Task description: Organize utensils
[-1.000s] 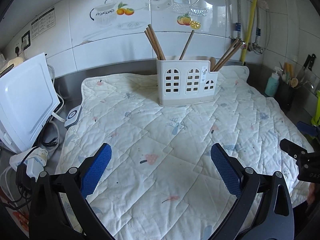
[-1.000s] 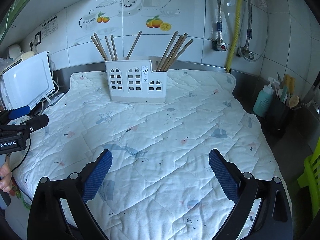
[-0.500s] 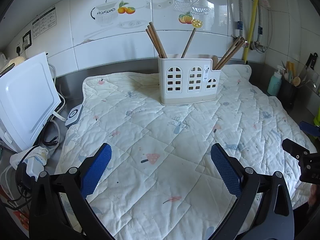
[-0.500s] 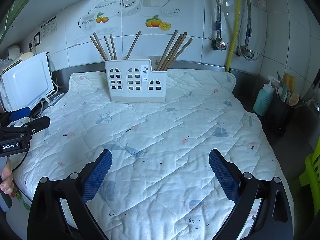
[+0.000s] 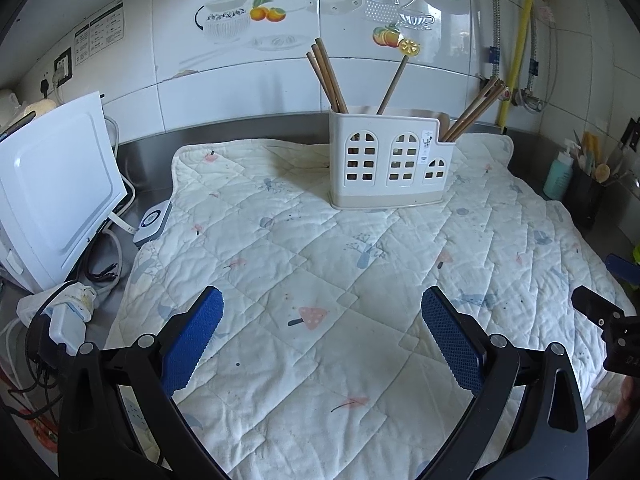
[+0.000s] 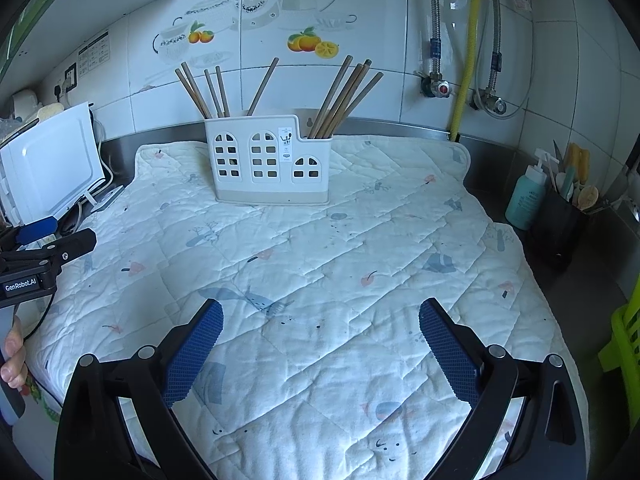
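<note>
Right now both claws are hovering empty over the quilted mat (image 5: 304, 264), their blue pads spread wide apart: the left gripper (image 5: 322, 332) and the right gripper (image 6: 320, 336) are each framing bare cloth at the bottom of their own views. Straight ahead of both, in the upper middle of each frame, the white utensil holder (image 6: 272, 168) is standing upright on the mat's far end, well apart from either claw. Its wooden chopsticks (image 6: 344, 100) are poking up and fanning outward, long axes near vertical, so any pick probably calls for reaching forward and closing across a stick. Neither claw is looking clearly nearer. The right view is separating the left cluster into more sticks, while the left view is bunching them together.
</note>
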Demonstrator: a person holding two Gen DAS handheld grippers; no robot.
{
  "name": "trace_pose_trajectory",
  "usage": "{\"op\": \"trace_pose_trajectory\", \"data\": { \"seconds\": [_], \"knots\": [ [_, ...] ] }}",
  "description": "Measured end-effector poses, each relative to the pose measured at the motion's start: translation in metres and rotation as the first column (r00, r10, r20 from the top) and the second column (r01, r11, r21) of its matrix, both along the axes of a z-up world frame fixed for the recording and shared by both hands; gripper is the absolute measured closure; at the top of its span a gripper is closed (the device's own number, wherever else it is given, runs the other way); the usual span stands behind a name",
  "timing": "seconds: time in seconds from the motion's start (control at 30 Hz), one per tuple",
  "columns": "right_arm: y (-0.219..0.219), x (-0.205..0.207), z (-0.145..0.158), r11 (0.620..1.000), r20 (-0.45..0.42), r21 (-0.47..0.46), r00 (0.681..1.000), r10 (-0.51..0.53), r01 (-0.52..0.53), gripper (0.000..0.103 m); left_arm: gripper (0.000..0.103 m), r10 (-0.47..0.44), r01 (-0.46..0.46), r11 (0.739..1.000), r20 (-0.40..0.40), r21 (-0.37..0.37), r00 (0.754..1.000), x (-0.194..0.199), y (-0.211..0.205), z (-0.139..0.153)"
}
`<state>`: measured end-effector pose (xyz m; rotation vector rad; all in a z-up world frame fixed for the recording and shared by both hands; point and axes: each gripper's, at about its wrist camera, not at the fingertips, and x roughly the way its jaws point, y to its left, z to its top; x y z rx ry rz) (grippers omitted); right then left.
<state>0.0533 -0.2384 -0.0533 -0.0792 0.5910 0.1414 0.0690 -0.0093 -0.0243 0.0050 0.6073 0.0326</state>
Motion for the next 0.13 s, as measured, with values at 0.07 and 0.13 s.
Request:
{"op": "trace_pose_trajectory", "data": {
  "seconds": [0.07,0.13],
  "knots": [
    [-0.0003,0.0007,-0.0007,1.000,-0.001,0.000,1.000,0.000,0.000,0.008,0.005,0.001,-0.001,1.000,0.000,0.008,1.000,0.0000,-0.0008,-0.0008],
    [-0.0008,0.0013,-0.0012,1.000,-0.003,0.000,1.000,0.000,0.000,0.008,0.005,0.003,-0.003,1.000,-0.001,0.014,1.000,0.0002,-0.0012,-0.0014]
  ]
}}
